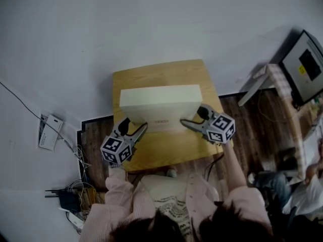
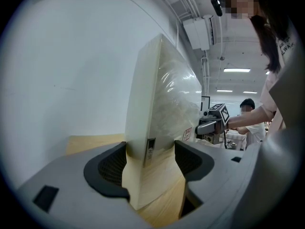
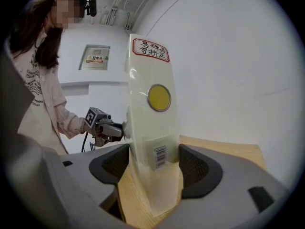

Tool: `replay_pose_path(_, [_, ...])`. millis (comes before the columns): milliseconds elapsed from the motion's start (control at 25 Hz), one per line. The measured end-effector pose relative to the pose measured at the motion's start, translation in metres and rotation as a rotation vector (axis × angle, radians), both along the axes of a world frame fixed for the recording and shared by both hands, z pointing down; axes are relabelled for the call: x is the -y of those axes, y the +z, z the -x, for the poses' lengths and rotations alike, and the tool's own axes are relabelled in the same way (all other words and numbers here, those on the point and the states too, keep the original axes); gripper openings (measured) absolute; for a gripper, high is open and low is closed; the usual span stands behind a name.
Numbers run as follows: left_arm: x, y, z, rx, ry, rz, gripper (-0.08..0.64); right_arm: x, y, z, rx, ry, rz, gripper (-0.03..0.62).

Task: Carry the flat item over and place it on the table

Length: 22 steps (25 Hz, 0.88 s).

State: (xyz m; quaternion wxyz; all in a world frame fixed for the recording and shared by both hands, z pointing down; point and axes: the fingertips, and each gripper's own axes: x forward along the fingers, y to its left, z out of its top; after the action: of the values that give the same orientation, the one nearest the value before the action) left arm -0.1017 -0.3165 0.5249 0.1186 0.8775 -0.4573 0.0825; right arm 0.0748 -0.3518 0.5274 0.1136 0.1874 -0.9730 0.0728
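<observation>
A flat cream-white box point(image 1: 160, 102) wrapped in clear film stands on its long edge on the small wooden table point(image 1: 151, 153), close to the white wall. My left gripper point(image 1: 143, 129) is shut on its left end and my right gripper point(image 1: 185, 122) on its right end. In the left gripper view the box point(image 2: 157, 104) runs slantwise between the pads of the left gripper point(image 2: 150, 161), and the right gripper point(image 2: 214, 120) shows at the far end. In the right gripper view the box end point(image 3: 152, 109), with a yellow round sticker and a barcode label, fills the right gripper point(image 3: 154, 163).
The wall rises right behind the table. On the floor at left lie a white device point(image 1: 50, 132) and a tangle of cables point(image 1: 70, 198). At right stand a screen point(image 1: 305, 67) and a small side table point(image 1: 277, 79), with a seated person point(image 1: 298, 185) beyond.
</observation>
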Motion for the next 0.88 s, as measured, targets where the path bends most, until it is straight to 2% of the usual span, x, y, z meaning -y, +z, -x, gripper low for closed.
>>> replay_pose_path(360, [0.002,-0.003,0.005,-0.026,-0.027,0.002,0.325,0.004,0.002,-0.002,0.003,0.054,0.046,0.338])
replay_pose_path(520, [-0.001,-0.003,0.008,-0.037,-0.041,0.003,0.325,0.005,0.003,-0.003,0.002,0.074,0.056,0.37])
replay_pose_path(640, [-0.005,-0.003,0.01,-0.05,-0.052,0.006,0.358,0.004,0.004,-0.006,0.003,0.084,0.064,0.387])
replay_pose_path(880, [-0.009,-0.004,0.013,-0.049,-0.057,0.005,0.357,0.002,0.004,-0.01,0.021,0.1,0.082,0.388])
